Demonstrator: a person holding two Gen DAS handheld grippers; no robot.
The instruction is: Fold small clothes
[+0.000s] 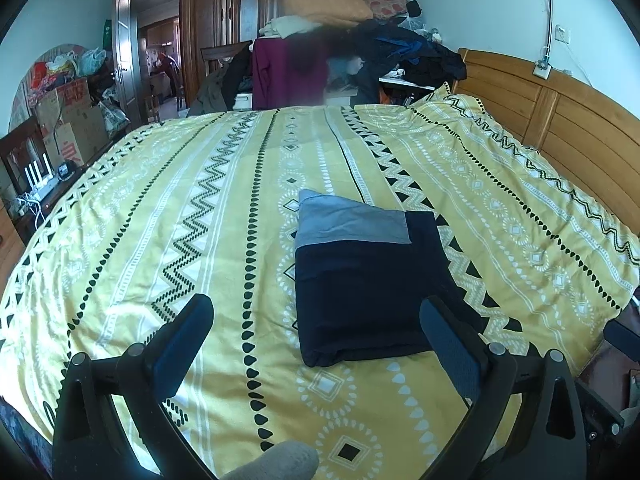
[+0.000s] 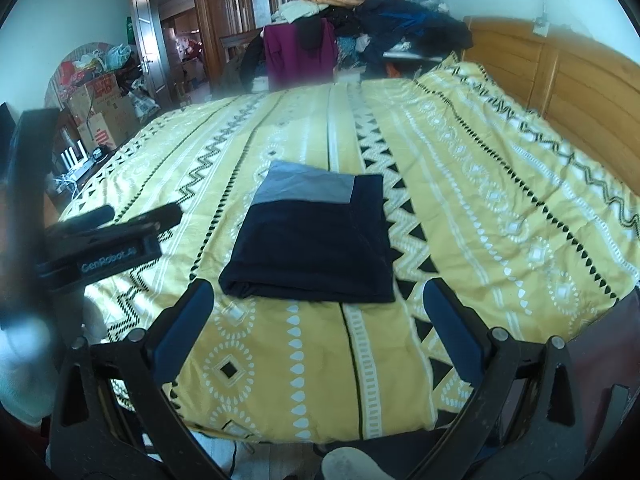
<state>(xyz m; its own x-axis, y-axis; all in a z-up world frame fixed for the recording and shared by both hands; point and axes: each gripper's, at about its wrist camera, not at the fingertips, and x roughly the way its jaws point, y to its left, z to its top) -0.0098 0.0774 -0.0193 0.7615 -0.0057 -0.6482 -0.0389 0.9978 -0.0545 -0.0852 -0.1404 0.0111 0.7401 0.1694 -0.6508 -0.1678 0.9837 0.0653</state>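
Observation:
A folded dark navy garment (image 1: 360,292) with a grey band at its far end lies flat on the yellow patterned bedspread (image 1: 160,208). My left gripper (image 1: 316,302) hovers open just short of the garment's near edge, its right finger over the near right corner, nothing between the pads. In the right wrist view the same garment (image 2: 312,248) lies just beyond my right gripper (image 2: 319,286), which is open and empty above the bedspread (image 2: 480,200). The left gripper (image 2: 140,212) shows there from the side, to the left of the garment, with its fingers apart.
A wooden headboard (image 1: 560,120) runs along the right side of the bed. Heaped clothes and bedding (image 1: 360,28) stand past the far edge. Cardboard boxes and bags (image 1: 68,120) crowd the left, beside an open door (image 1: 124,48). The bed's near edge (image 2: 320,436) is close below.

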